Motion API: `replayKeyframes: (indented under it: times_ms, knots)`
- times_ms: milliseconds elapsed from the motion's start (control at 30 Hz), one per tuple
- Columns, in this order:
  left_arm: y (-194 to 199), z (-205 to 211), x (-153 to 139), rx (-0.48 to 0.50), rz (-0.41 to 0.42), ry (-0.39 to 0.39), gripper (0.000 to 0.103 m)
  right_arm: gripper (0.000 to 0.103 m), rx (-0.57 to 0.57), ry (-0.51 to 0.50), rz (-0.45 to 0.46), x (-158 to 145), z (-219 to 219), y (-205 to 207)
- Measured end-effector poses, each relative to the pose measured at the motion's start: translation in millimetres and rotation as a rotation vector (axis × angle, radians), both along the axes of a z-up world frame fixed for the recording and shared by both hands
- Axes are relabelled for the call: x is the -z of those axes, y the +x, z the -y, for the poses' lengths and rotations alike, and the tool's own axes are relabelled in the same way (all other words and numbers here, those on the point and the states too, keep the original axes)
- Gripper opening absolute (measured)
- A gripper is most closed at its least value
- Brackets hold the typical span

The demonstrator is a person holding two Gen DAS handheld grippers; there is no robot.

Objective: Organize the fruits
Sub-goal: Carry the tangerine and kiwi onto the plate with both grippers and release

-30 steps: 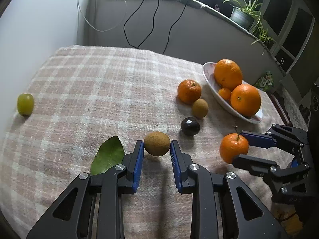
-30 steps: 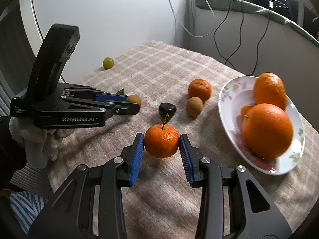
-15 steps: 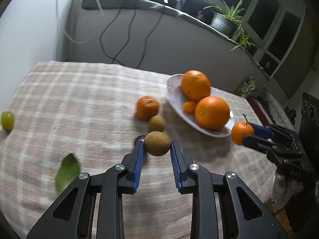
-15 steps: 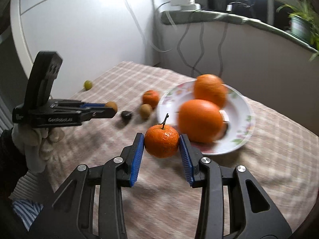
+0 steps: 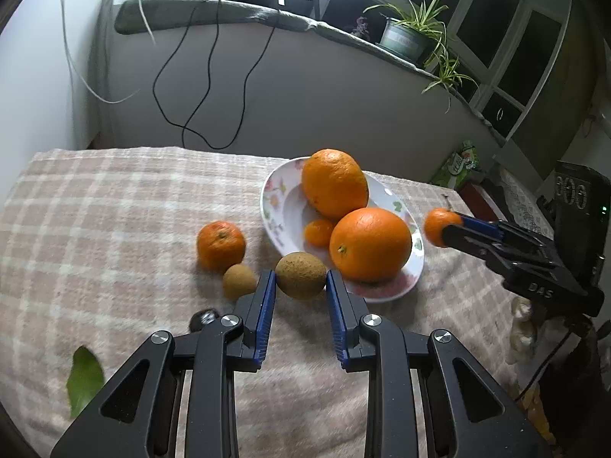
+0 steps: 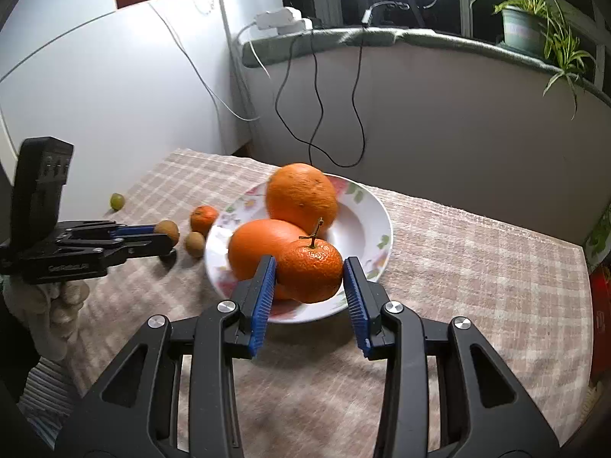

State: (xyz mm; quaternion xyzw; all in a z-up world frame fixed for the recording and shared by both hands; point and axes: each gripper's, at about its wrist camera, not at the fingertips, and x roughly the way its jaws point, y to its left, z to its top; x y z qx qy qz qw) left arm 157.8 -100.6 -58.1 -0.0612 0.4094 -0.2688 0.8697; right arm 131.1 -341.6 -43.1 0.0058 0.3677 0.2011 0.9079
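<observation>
One checked tablecloth [image 5: 114, 229]. One floral plate [image 6: 366, 206] holding two big oranges [image 5: 369, 243]. Left gripper [image 5: 301, 284] clamped on a brown fruit [image 5: 301, 274]; right gripper [image 6: 309, 273] clamped on a stemmed mandarin [image 6: 309, 269] above the plate. One leaf [image 5: 84, 379] only in left view; one green grape [image 6: 117, 201] only in right.

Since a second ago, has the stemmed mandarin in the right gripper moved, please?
Yes. The stemmed mandarin has travelled from the bare cloth to the plate.
</observation>
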Motion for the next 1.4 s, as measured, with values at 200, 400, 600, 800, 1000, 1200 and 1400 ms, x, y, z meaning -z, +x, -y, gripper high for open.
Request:
replayKeyframes:
  times_ms: [200,400,600,800,1000,1200,1400]
  knots:
    - [10,18,-1,0.019,0.006,0.022,0.025,0.038,0.027,0.003,-0.027,11,6,20]
    - [16,26,1,0.026,0.010,0.040,0.025,0.038,0.045,0.014,-0.048,16,12,32]
    - [21,27,1,0.019,0.009,0.047,0.025,0.038,0.049,0.032,-0.066,19,17,41]
    - [23,30,3,0.021,0.006,0.053,0.026,0.038,0.048,0.026,-0.075,23,14,45]
    - [24,32,2,0.022,0.013,0.066,0.026,0.039,0.057,0.017,-0.070,23,14,45]
    - [23,34,1,0.025,0.021,0.064,0.039,0.061,0.064,0.026,-0.061,20,15,44]
    - [23,25,-1,0.002,0.020,0.045,0.040,0.062,0.065,0.037,-0.041,12,16,41]
